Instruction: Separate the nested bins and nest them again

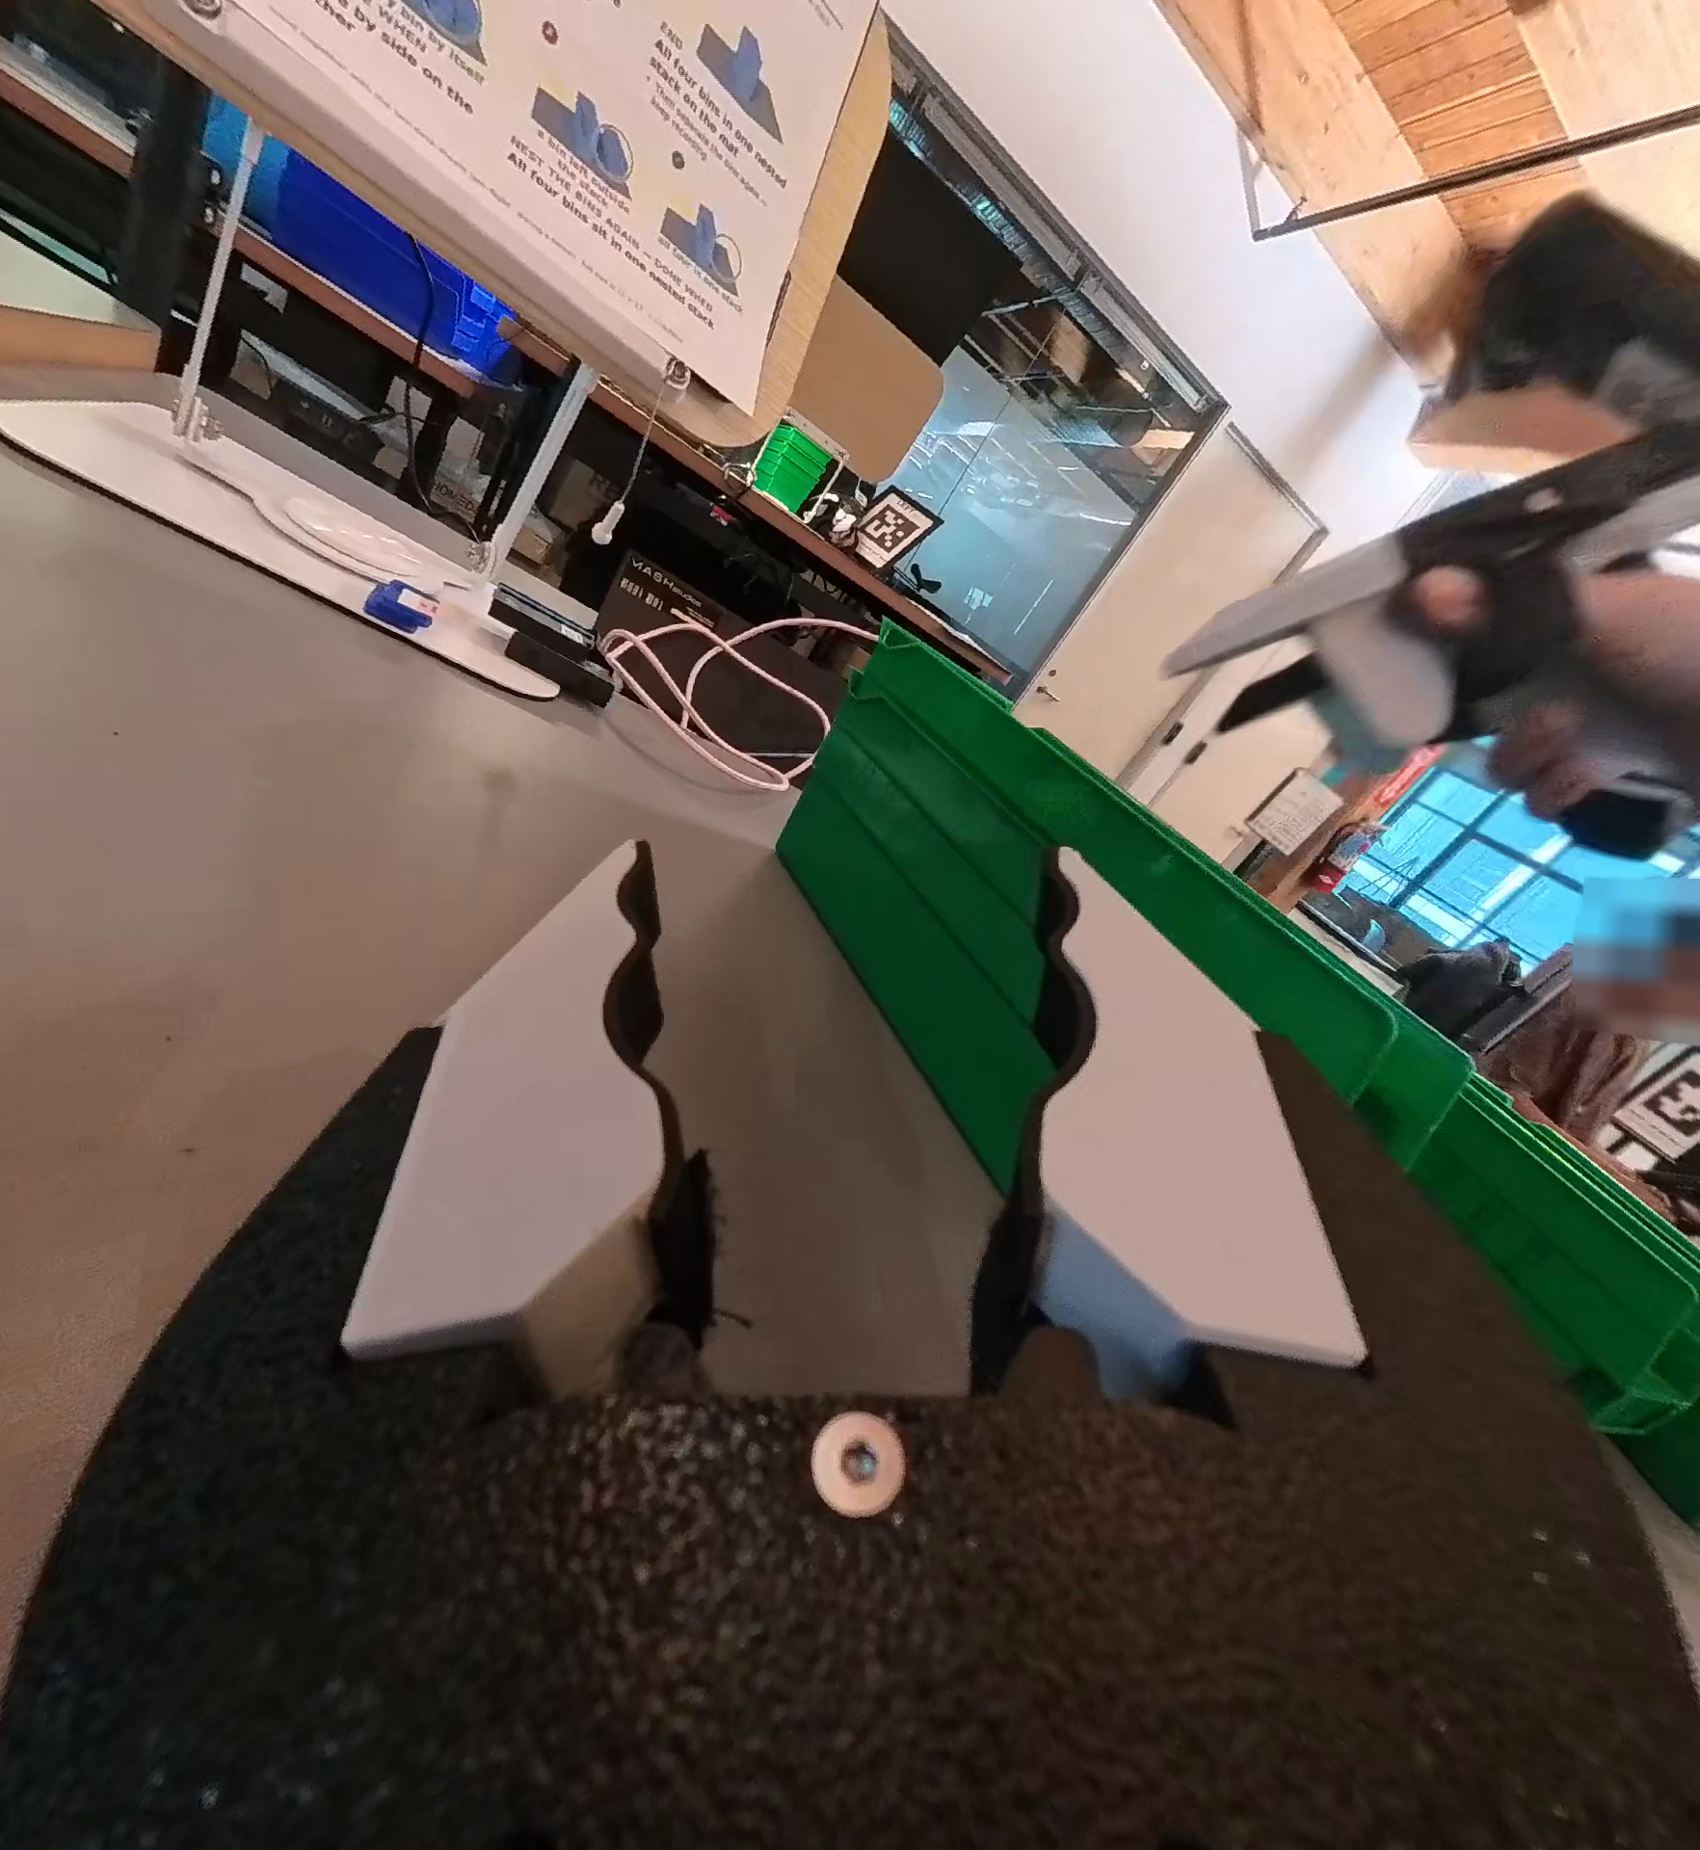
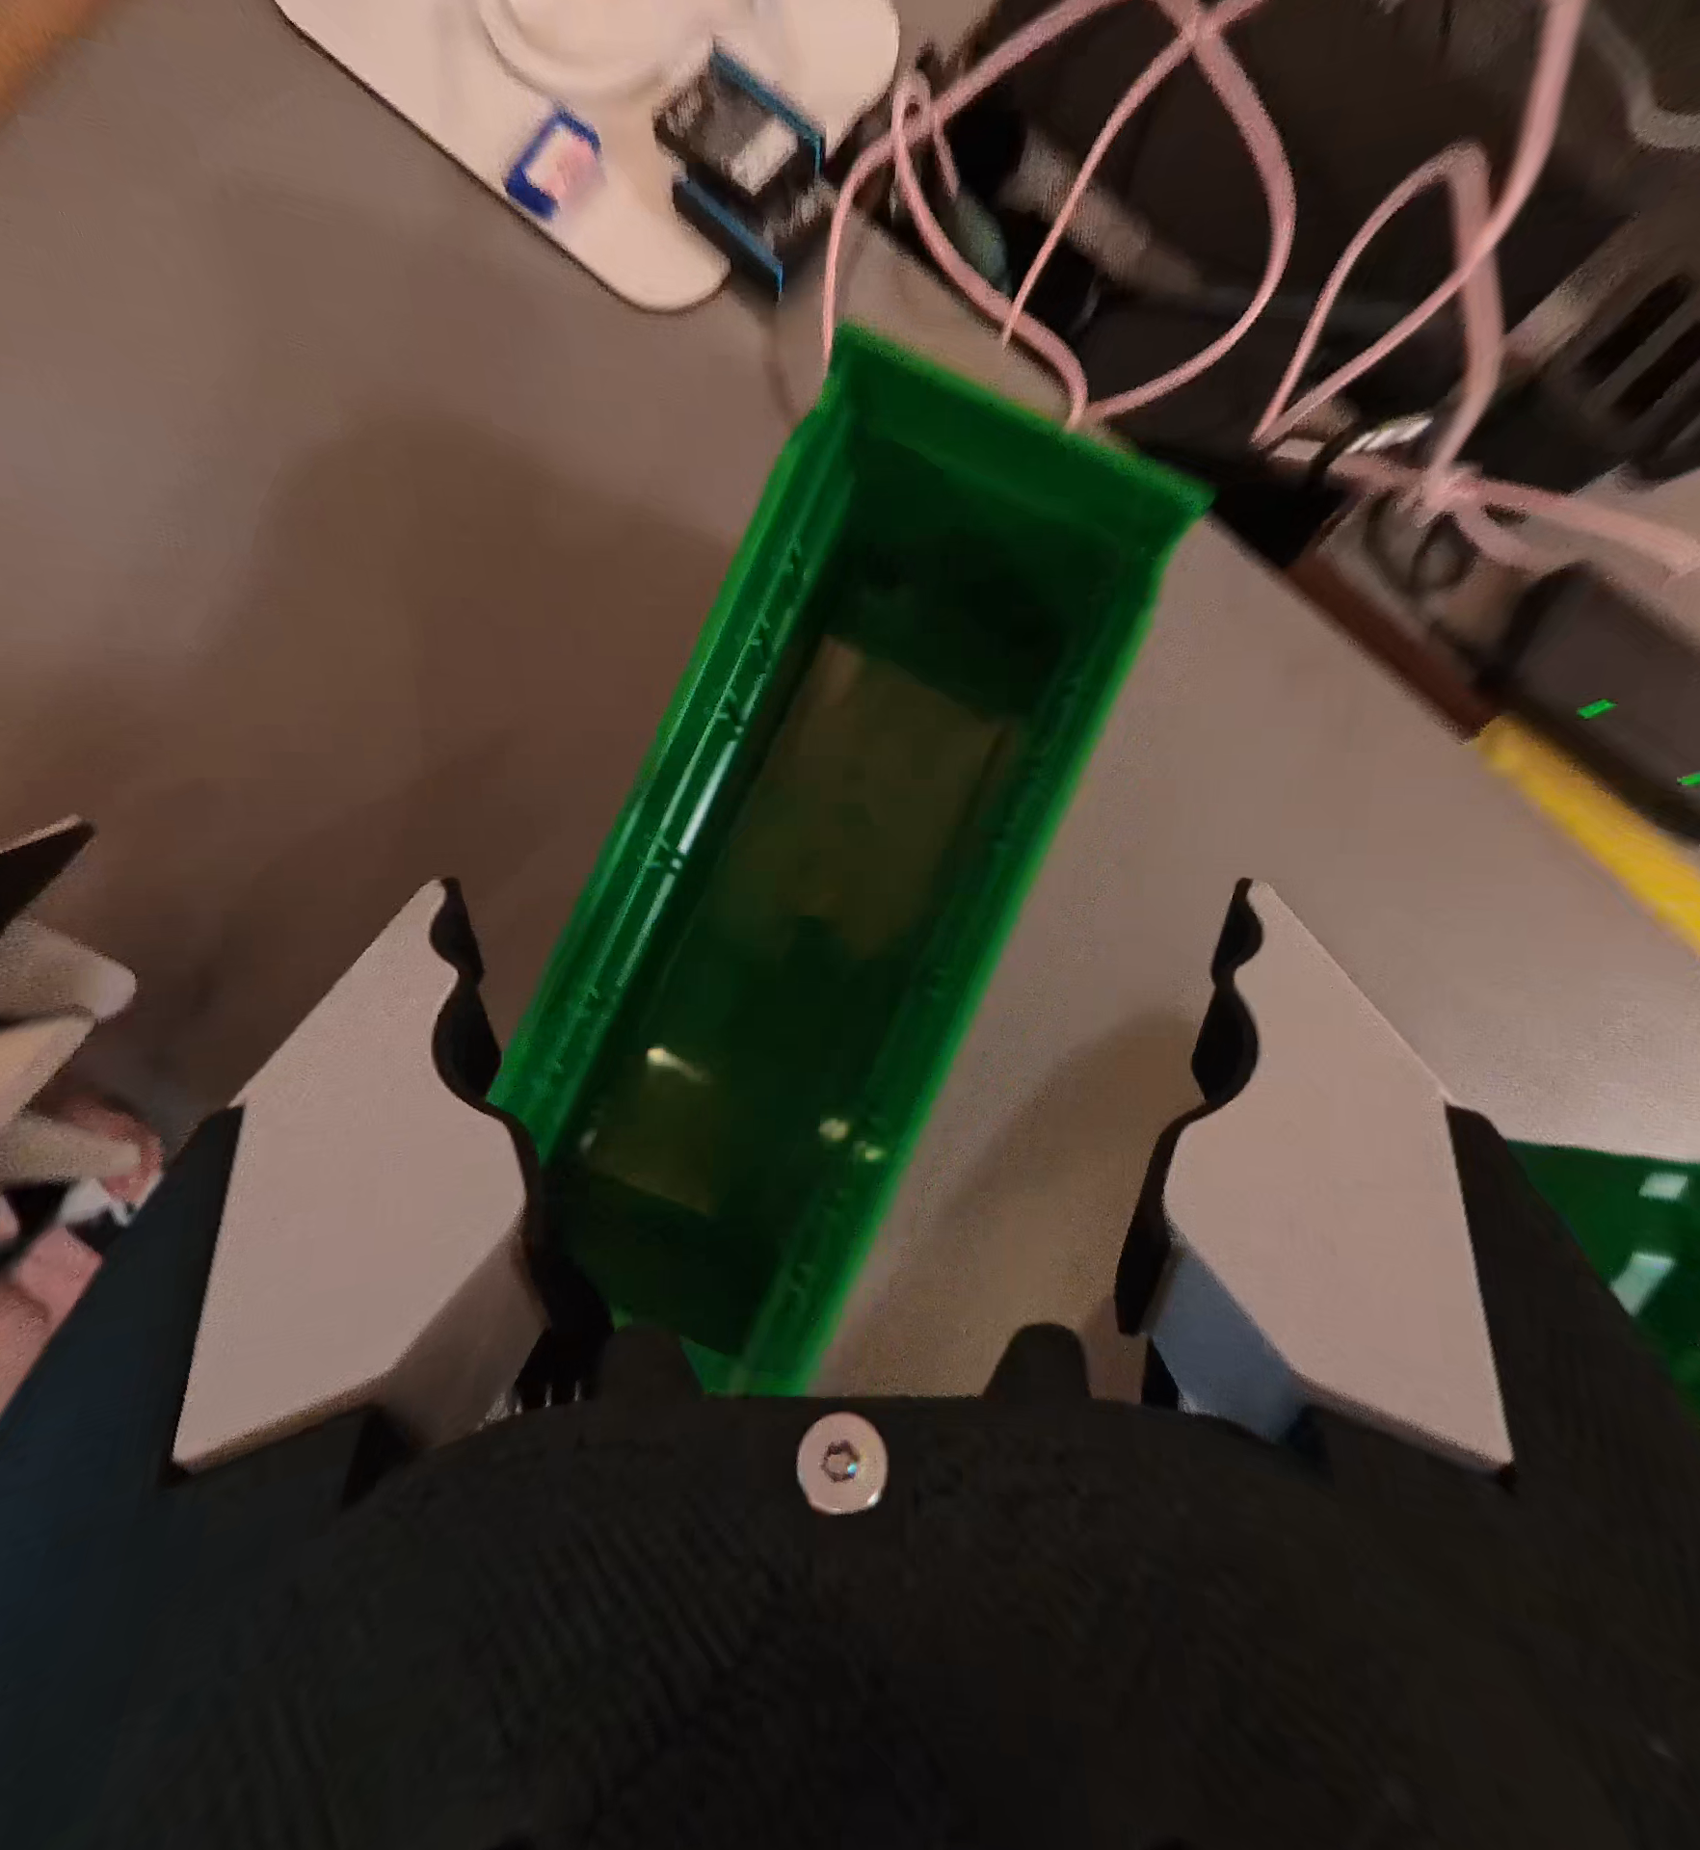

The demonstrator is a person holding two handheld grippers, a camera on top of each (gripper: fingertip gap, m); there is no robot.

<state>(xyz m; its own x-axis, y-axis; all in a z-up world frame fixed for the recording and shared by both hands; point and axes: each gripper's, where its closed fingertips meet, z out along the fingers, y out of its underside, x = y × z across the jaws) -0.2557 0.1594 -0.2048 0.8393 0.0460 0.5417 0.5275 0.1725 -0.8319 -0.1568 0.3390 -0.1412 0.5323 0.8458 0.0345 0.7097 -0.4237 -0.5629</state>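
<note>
Both grippers empty, jaws spread. Left gripper (image 1: 851, 1001) low beside green bin stack (image 1: 1106, 901) on grey table (image 1: 175, 851), likely to brace it. Right gripper (image 2: 851, 1061) hovers above stack's open top, probably lining up a rim grab. Pink cable (image 2: 1126, 200) beyond.

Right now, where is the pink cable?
In the left wrist view the pink cable lies looped on the grey table, just past the far end of the green bins, beside the white stand base.
</note>
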